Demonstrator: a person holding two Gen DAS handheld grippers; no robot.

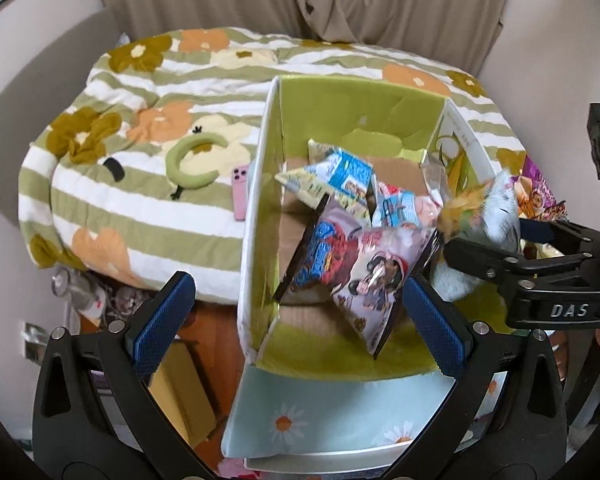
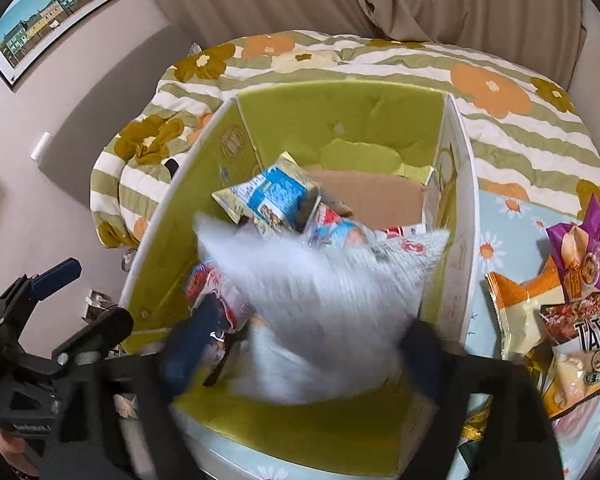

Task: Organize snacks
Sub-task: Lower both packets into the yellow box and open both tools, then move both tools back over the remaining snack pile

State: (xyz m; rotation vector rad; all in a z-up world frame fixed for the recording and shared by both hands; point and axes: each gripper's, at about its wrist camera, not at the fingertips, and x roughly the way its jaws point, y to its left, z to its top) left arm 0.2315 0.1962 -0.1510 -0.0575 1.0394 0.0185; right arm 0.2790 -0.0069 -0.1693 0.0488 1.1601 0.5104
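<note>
An open cardboard box with green inner walls stands on a daisy-print cloth. Several snack bags lie inside it: a blue-and-yellow one and a pink-purple one leaning on the near wall. My right gripper hangs over the box's near end with its fingers wide apart. A pale white bag, smeared by motion, lies between them and over the other bags. It shows at the box's right wall in the left wrist view. My left gripper is open and holds nothing, just before the box's near wall.
More snack bags lie heaped on the cloth right of the box. Behind is a flower-striped quilt with a pink phone and a green headband on it. A curtain and a framed picture line the walls.
</note>
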